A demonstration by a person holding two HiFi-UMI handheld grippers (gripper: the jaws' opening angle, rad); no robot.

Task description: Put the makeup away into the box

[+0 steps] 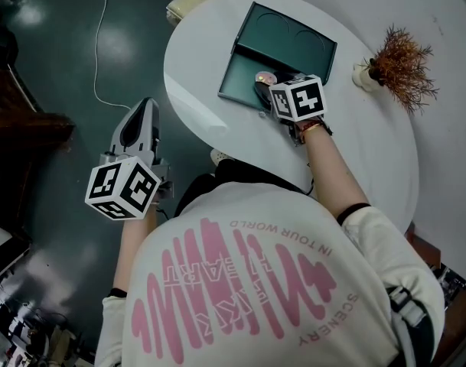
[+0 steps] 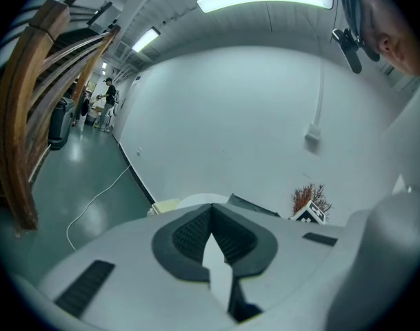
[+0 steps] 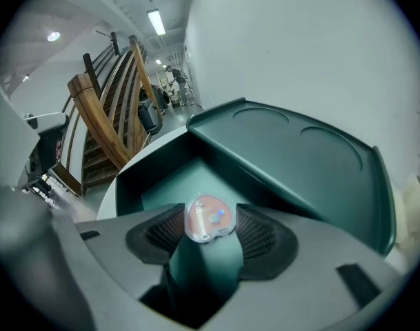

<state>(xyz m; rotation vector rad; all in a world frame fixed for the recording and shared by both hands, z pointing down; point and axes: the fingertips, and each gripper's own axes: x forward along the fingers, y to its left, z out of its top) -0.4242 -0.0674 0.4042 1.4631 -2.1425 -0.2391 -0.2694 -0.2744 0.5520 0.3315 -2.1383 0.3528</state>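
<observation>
Right gripper: fingers are pressing on both sides of the pink makeup compact, gripping it; compact is hanging just inside the open green box, above its floor; whether it is touching the floor, cannot tell; lid is leaning back behind it; box is sitting on the round white tabletop; dried plant is standing near the far edge. Left gripper: fingers are meeting at the tips, holding nothing; it is hovering off the tabletop's edge, over the dark floor.
</observation>
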